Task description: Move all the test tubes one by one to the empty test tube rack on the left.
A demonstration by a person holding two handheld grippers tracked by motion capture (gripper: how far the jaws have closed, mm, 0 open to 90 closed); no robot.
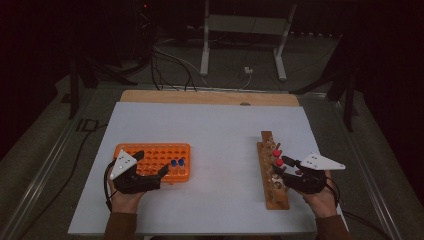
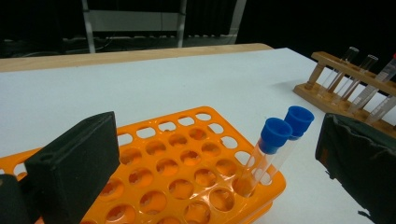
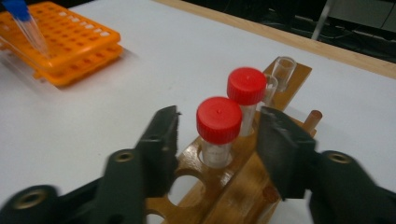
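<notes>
An orange rack [image 1: 150,150] [image 2: 187,154] lies on the left of the white table, with two blue-capped tubes [image 1: 177,164] [image 2: 275,133] leaning in its right end. My left gripper [image 1: 152,162] [image 2: 215,135] hangs over the rack's near edge, open wide, its jaws standing well apart from both tubes. At the right stands a wooden rack [image 1: 272,195] [image 3: 233,177] with two red-capped tubes [image 1: 277,157]. My right gripper [image 1: 281,166] [image 3: 220,123] straddles the nearer red-capped tube [image 3: 219,119]. A gap shows on each side of its cap, so it is open.
The farther red-capped tube [image 3: 246,85] and uncapped glass tubes [image 3: 284,67] stand farther along the wooden rack. The white tabletop [image 1: 220,145] lies bare between the racks. A wooden strip [image 1: 210,97] edges its far side. Cables [image 1: 170,70] and a white stand [image 1: 245,30] are beyond.
</notes>
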